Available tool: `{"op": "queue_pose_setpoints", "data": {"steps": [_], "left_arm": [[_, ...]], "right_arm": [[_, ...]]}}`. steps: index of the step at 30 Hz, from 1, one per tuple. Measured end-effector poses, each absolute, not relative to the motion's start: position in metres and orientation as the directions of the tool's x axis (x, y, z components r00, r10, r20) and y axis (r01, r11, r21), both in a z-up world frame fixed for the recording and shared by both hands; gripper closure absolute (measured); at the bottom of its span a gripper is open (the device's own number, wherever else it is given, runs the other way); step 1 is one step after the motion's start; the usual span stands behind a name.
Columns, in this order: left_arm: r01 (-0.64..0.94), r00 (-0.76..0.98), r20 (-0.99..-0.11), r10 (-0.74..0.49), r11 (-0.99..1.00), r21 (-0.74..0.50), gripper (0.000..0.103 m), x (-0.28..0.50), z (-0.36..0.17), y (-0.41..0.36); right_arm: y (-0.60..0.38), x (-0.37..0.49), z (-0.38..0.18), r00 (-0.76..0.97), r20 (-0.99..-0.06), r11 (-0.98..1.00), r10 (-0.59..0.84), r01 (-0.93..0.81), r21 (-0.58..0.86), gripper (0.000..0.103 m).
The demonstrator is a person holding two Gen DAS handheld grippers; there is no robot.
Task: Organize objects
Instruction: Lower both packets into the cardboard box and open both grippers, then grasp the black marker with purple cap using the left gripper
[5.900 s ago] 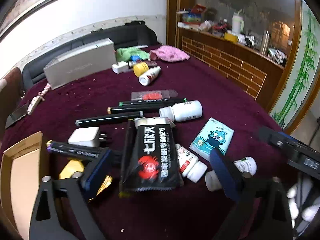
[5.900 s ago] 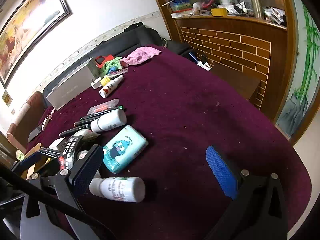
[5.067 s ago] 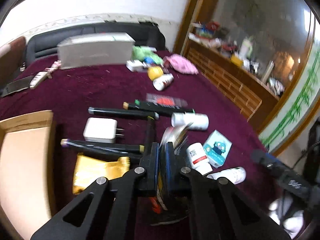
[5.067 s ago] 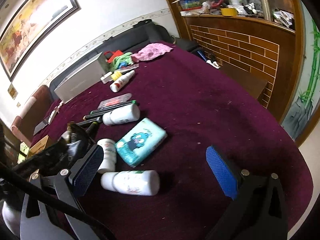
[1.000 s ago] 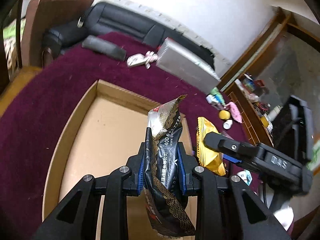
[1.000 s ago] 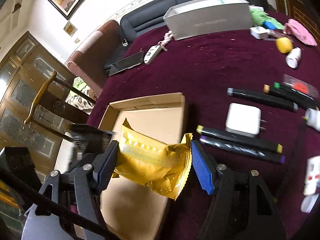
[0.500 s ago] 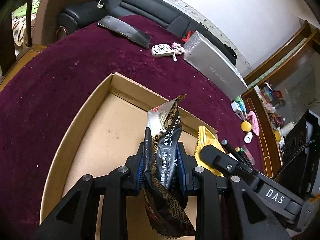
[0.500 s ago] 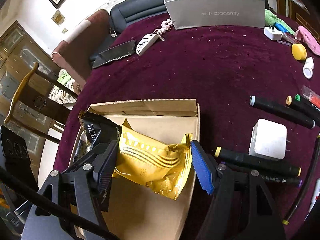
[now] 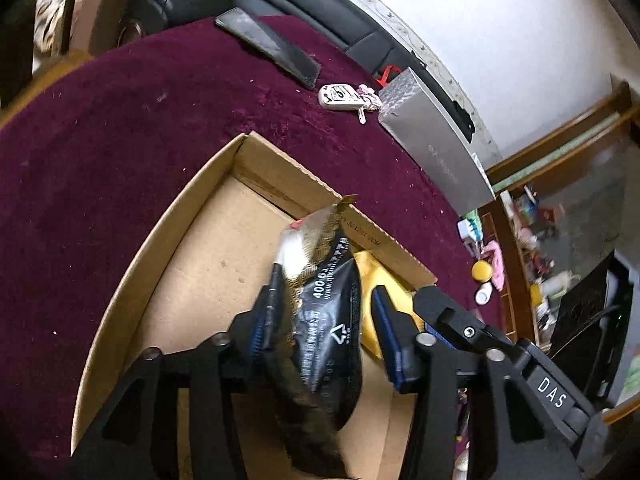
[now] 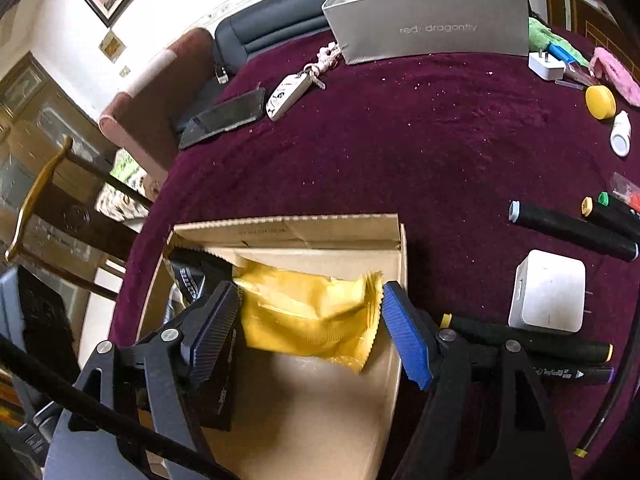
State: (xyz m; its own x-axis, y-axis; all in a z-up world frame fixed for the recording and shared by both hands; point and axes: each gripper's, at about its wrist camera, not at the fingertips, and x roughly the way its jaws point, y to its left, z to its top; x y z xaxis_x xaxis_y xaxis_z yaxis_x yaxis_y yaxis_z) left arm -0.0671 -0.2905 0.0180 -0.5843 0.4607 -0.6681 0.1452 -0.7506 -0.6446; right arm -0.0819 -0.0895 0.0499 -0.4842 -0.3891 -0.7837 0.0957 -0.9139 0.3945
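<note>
A: Nearest us, our left gripper (image 9: 320,332) had its jaws opening around the black packet (image 9: 324,336). The right-hand pad stood clear of it, the left one just beside it, and the packet hung over the floor of the cardboard box (image 9: 208,264).

B: And our right gripper (image 10: 308,328) stood wide, with the yellow packet (image 10: 308,308) between the pads. We could not tell whether they were pressing on it or merely framing it. It was inside the box, near its wall at one o'clock.

A: So we judged two packets were as good as boxed. What remained?

B: Plenty. At three o'clock from the box lay the white charger (image 10: 548,296) and the black markers (image 10: 572,232), more markers just below it. Farther out, at one o'clock, sat the yellow cap (image 10: 600,102) and a small white bottle (image 10: 621,133).

A: At twelve o'clock, farthest, the key fob (image 10: 288,94), the dark case (image 10: 224,118) and the grey carton (image 10: 432,28) sat on the purple cloth (image 10: 400,140). Most of the sorting was unfinished, we reckoned.
</note>
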Motion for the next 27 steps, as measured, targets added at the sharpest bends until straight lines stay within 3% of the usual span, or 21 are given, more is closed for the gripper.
{"op": "queue_pose_setpoints", "data": {"steps": [2,5,18,27], "left_arm": [[0.137,-0.596,-0.651,0.470,-0.739,-0.659,0.056,-0.067,0.020,-0.293],[0.119,-0.606,-0.626,0.492,-0.721,-0.683,0.045,-0.067,0.024,-0.294],[0.079,-0.702,-0.557,0.443,-0.729,-0.680,0.044,-0.029,0.077,-0.305],[-0.070,-0.638,-0.522,0.567,-0.717,-0.693,0.043,0.013,0.093,-0.250]], "right_arm": [[-0.087,-0.082,0.051,-0.490,-0.779,-0.912,-0.391,0.096,0.398,0.029],[-0.083,-0.080,0.057,-0.506,-0.768,-0.911,-0.393,0.100,0.400,0.029],[0.000,-0.026,0.104,-0.618,-0.689,-0.900,-0.378,0.073,0.429,0.025],[0.076,-0.006,0.062,-0.587,-0.750,-0.908,-0.305,-0.057,0.415,0.024]]}}
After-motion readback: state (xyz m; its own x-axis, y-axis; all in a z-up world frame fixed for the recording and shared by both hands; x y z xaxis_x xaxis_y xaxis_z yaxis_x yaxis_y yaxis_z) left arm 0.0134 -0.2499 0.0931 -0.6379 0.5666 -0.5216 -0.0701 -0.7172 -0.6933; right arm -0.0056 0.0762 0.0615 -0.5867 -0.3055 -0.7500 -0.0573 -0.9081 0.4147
